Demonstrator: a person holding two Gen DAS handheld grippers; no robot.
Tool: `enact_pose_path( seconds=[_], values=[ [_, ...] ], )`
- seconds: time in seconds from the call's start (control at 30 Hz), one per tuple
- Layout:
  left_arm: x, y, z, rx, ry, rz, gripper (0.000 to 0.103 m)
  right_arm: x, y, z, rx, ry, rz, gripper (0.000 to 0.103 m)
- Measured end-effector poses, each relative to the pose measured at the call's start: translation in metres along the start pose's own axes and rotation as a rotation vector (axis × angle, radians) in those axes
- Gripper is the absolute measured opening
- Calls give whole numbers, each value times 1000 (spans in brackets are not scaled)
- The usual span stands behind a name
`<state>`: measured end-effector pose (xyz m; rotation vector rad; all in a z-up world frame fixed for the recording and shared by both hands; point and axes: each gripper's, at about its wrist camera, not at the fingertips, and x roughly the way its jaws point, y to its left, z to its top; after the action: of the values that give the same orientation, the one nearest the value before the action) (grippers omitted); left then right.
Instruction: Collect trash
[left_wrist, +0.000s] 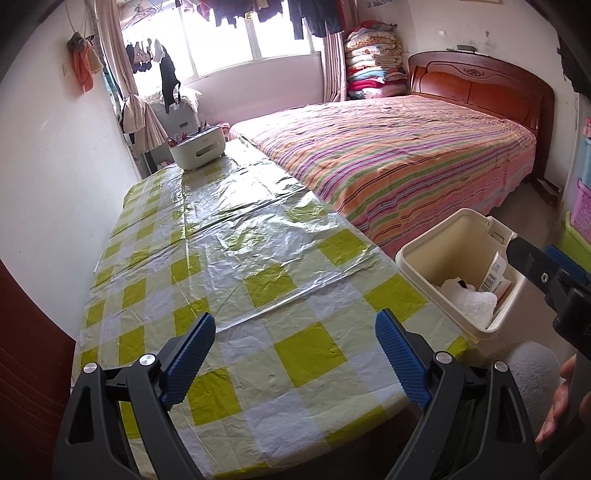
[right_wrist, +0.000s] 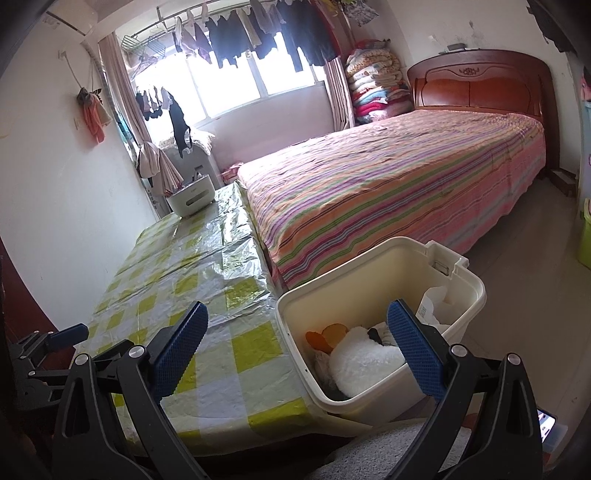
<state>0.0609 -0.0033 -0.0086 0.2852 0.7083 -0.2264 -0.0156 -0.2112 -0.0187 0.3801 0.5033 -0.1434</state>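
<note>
Both hand-held grippers (left_wrist: 295, 363) (right_wrist: 299, 356) spread w/ ribbed pads, near smooth plastic bin (right_wrist: 373, 266).

Two hand-held grippers, both with jaws spread wide and nothing between them.

Left gripper (left_wrist: 295, 360): black frame, blue ribbed pads (left_wrist: 188, 360), tilted downward, jaws wide apart and empty. Right gripper (right_wrist: 297, 352): same build, tilted downward, jaws wide apart and empty; its tip shows at the right edge of the left view. Hand (left_wrist: 559, 402): partly visible behind the right gripper, fingers curled.
</note>
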Motion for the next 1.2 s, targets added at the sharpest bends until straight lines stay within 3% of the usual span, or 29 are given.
enact_pose_path(
  seconds=[0.57,1.2],
  values=[
    [2,-8,-3,36,13,10,86,5,-7,-5,11,15,4,96],
    [1,-13,-4,41,21,-29,86,4,-11,-9,22,22,4,96]
  ],
)
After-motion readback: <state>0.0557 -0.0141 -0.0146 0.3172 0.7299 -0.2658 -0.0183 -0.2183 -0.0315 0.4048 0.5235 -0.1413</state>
